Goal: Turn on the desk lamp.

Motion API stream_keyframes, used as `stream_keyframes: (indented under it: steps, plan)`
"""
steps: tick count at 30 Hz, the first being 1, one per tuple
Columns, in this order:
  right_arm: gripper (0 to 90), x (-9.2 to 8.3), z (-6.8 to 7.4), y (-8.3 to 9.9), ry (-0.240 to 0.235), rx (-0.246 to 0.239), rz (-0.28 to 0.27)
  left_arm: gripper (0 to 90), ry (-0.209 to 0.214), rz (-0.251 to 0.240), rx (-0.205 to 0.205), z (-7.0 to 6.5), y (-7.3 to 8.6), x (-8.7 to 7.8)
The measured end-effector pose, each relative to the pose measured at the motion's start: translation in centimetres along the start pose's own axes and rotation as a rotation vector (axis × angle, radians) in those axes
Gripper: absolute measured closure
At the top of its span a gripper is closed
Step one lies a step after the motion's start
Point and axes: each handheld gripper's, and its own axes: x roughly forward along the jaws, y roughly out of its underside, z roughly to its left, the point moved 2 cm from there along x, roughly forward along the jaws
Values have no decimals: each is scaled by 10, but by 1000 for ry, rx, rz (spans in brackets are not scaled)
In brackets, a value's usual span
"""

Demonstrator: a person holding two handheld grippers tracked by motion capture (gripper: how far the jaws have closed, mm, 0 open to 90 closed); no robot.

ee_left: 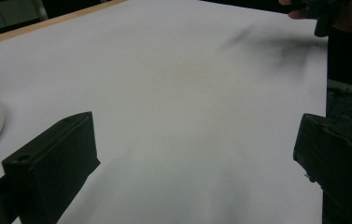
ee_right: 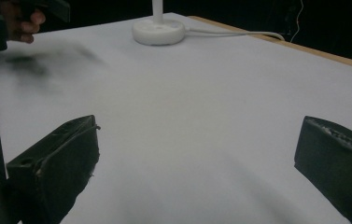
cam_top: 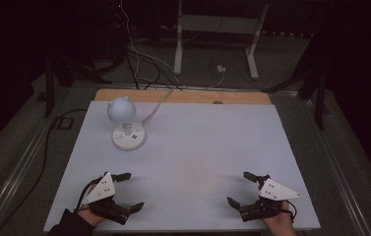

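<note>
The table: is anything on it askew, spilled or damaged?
Nothing stands out. The lamp stands upright on its round base at the far left of the table, cord trailing off the far edge. Left gripper and right gripper are open and empty.

Dark room, grey floor (cam_top: 20, 162), white frame (cam_top: 216, 29)

White lamp (cam_top: 126, 123) and cord (cam_top: 159, 103) on white table (cam_top: 198, 157).
</note>
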Motion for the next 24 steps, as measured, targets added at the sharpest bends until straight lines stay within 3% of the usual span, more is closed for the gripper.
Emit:
stream_keyframes:
  steps: [4, 9, 24]
  plan:
    - [0, -1, 0, -1, 9, -4, -4, 3, 6, 16, 29, -3, -1, 1]
    - [0, -2, 1, -2, 14, 3, -11, 3, 32, 41, 33, -6, -1, 3]
    - [0, -3, 5, -7, 11, 3, -39, 3, 110, 43, 61, -16, -15, 4]
